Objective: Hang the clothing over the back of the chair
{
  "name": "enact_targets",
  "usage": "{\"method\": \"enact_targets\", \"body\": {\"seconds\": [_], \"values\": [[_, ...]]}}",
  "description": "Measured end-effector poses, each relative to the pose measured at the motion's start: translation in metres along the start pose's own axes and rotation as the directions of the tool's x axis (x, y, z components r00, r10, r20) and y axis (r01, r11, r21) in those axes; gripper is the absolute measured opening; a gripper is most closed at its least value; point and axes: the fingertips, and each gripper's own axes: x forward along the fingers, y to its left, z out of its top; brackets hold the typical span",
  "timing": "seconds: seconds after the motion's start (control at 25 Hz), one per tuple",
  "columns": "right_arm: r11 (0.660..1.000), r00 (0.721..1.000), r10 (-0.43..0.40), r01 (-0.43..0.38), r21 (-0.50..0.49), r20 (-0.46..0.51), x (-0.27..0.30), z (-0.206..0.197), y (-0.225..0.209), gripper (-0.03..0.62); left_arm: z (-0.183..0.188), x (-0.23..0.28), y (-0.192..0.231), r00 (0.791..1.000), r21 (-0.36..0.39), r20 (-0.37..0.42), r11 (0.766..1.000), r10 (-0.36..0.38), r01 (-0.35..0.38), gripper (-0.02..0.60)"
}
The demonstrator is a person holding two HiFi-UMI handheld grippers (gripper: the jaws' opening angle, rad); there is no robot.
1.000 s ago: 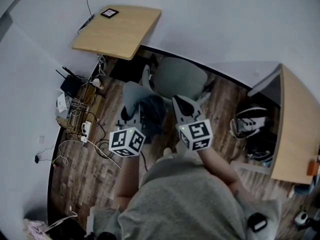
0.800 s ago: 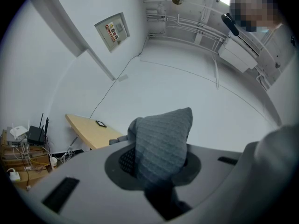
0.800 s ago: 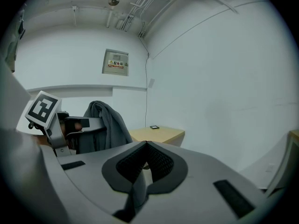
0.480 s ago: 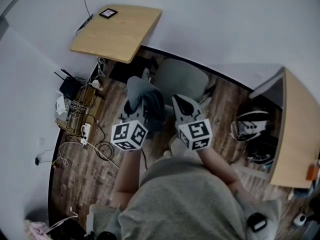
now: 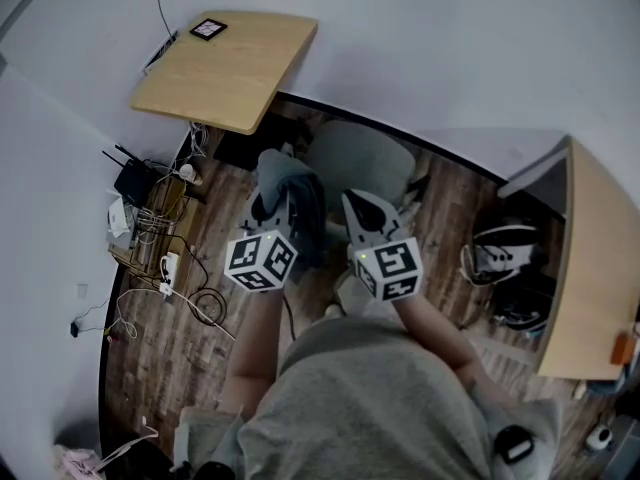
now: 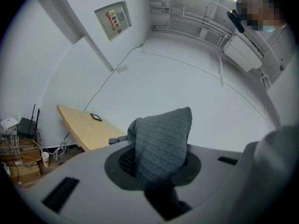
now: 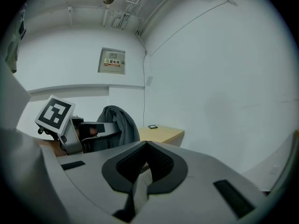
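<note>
A dark grey knitted garment [image 5: 292, 196] hangs bunched from my left gripper [image 5: 272, 202], which is shut on it. In the left gripper view the cloth [image 6: 162, 141] fills the gap between the jaws and hides their tips. The grey chair [image 5: 362, 154] stands just beyond both grippers, against the wall. My right gripper [image 5: 358, 202] is held beside the left one, apart from the garment, with its tips meeting [image 7: 145, 143]. A pale strip shows in its slot; I cannot tell what it is. From the right gripper view the garment [image 7: 119, 123] drapes over the left gripper's jaws.
A wooden desk [image 5: 226, 64] with a small flat device [image 5: 207, 28] juts from the wall at upper left. A router and tangled cables [image 5: 140, 193] lie on the floor at left. Another wooden desk [image 5: 592, 258] stands at right, with a bag [image 5: 497, 244] beside it.
My left gripper has carried the garment up the picture, closer to the chair. The right gripper has edged the same way by a little.
</note>
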Motion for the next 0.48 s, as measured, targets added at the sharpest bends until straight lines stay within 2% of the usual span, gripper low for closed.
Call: {"method": "enact_targets", "body": {"seconds": [0.48], "values": [[1.0,0.999,0.01,-0.01,0.01,-0.031,0.015,-0.011,-0.022,-0.002,-0.029,0.051,0.0,0.998,0.023,-0.065,1.0,-0.004,0.006,0.078]]}}
